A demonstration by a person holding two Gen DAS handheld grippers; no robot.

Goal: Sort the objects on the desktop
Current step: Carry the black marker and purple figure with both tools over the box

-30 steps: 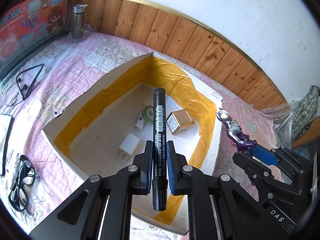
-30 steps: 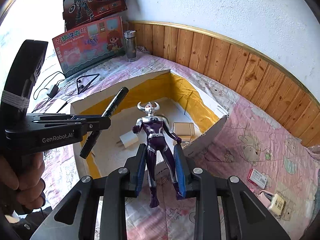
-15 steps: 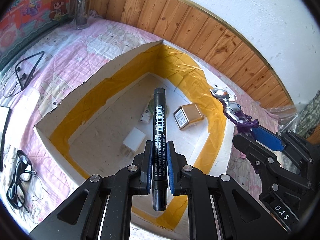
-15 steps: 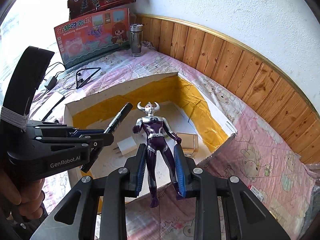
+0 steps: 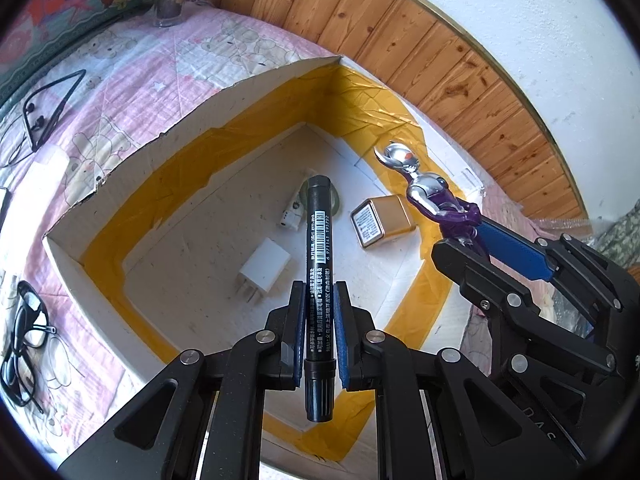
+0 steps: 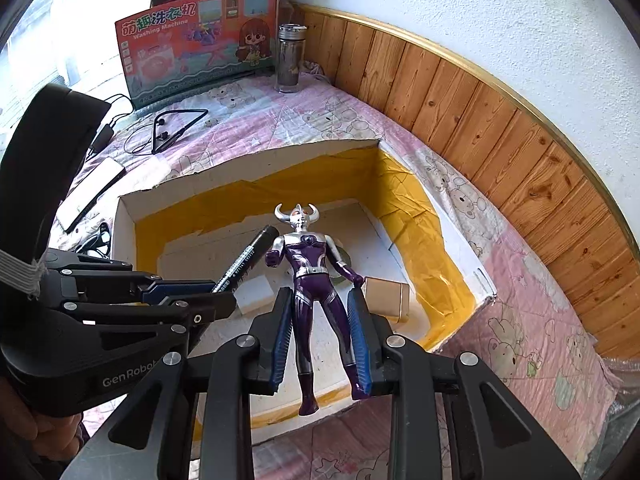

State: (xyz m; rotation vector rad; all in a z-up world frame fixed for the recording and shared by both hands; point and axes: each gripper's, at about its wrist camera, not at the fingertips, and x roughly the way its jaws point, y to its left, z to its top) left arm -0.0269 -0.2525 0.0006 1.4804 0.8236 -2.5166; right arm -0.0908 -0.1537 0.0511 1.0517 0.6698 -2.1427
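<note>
While both tongs hang above the open cardboard box (image 5: 132, 152), each carries one object for deposit. The left tongs (image 5: 319, 332) are clamped on a black marker pen (image 5: 319, 264), gripped near its capped rear end so that most of the barrel projects forward over the box floor. The right tongs (image 6: 322, 344) are clamped on a purple and silver horned action figure (image 6: 308, 268), held by the legs with the head pointing to the far side; this leaves the torso and arms clear of the pads.

The box rests on a pink quilted bed cover (image 6: 520, 300), and its inner walls are lined with yellow tape (image 5: 360, 92). Inside it lie a white plug charger (image 5: 262, 266), a gold tin (image 5: 380, 222), a small white device (image 5: 292, 216) and a roll of tape (image 5: 338, 202) partly hidden behind the marker pen. In the judgement of this manual, the sorting is at the release stage: both objects are positioned over the box interior, not beyond its rim.

Objects outside the box: spectacles (image 5: 26, 336) at the near left, a neckband earphone (image 6: 176, 128) farther off, a glass bottle (image 6: 290, 58) and a toy washing machine carton (image 6: 200, 40) by the wooden wall panelling (image 6: 480, 120).

Release calls for separation: the two tongs stand close together, and the marker pen tip lies just beside the figure's arm in the right wrist view.
</note>
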